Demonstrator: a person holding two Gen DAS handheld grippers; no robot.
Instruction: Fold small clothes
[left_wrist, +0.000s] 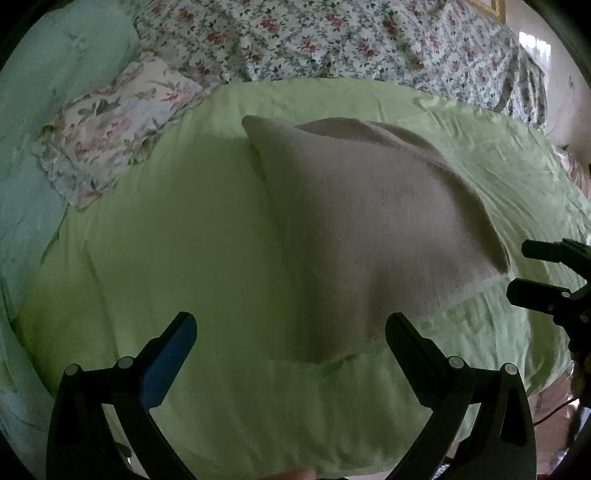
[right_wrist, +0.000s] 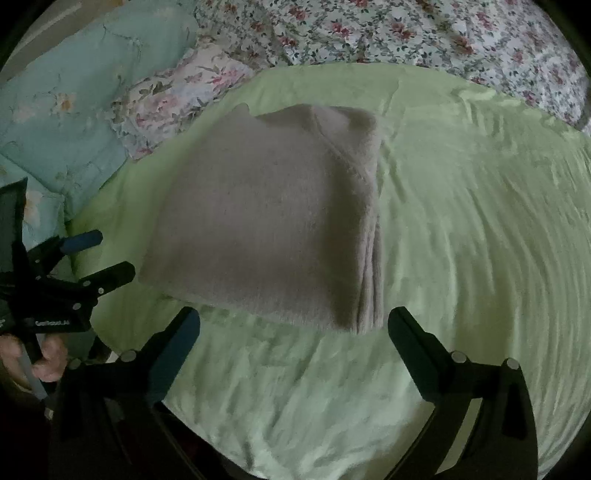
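A grey knitted garment (left_wrist: 354, 229) lies folded on a light green blanket (left_wrist: 184, 240). It also shows in the right wrist view (right_wrist: 266, 221), with stacked folded edges along its right side. My left gripper (left_wrist: 291, 332) is open and empty, just short of the garment's near left corner. My right gripper (right_wrist: 293, 328) is open and empty, just short of the garment's near edge. Each gripper shows in the other's view, the right one (left_wrist: 517, 267) at the garment's right, the left one (right_wrist: 114, 256) at its left, both open.
A floral quilt (left_wrist: 332, 37) covers the bed behind the green blanket (right_wrist: 461, 221). A floral pillow (left_wrist: 110, 122) and a pale teal duvet (left_wrist: 37, 110) lie at the left. A hand (right_wrist: 40, 358) holds the left gripper's handle.
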